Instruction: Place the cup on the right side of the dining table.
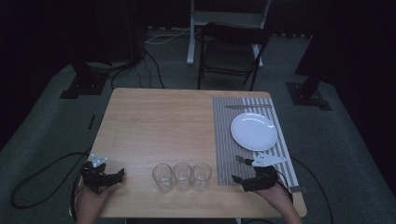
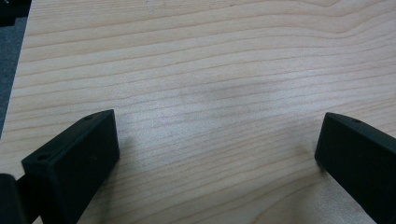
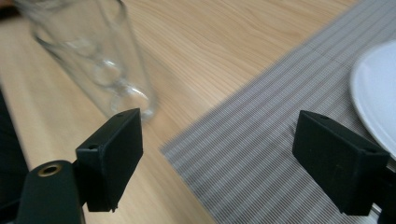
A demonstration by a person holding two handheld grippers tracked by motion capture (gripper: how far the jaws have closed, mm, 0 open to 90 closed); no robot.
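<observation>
Three clear empty glasses stand in a row near the table's front edge: left (image 1: 162, 176), middle (image 1: 182, 175) and right (image 1: 201, 175). My right gripper (image 1: 243, 180) hovers open just right of them, over the near left corner of the striped placemat (image 1: 224, 140). In the right gripper view its open jaws (image 3: 217, 116) frame the placemat's edge (image 3: 261, 154), with a glass (image 3: 93, 60) off to their upper left and nothing between them. My left gripper (image 1: 110, 176) sits open at the front left of the table (image 1: 154, 126); between its jaws (image 2: 217, 121) lies bare wood (image 2: 210, 70).
A white plate (image 1: 254, 131) rests on the placemat and shows at the edge of the right gripper view (image 3: 376, 93). A knife (image 1: 247, 106) lies at the mat's far end, a fork (image 1: 242, 160) near my right gripper. A dark chair (image 1: 231, 51) stands behind the table.
</observation>
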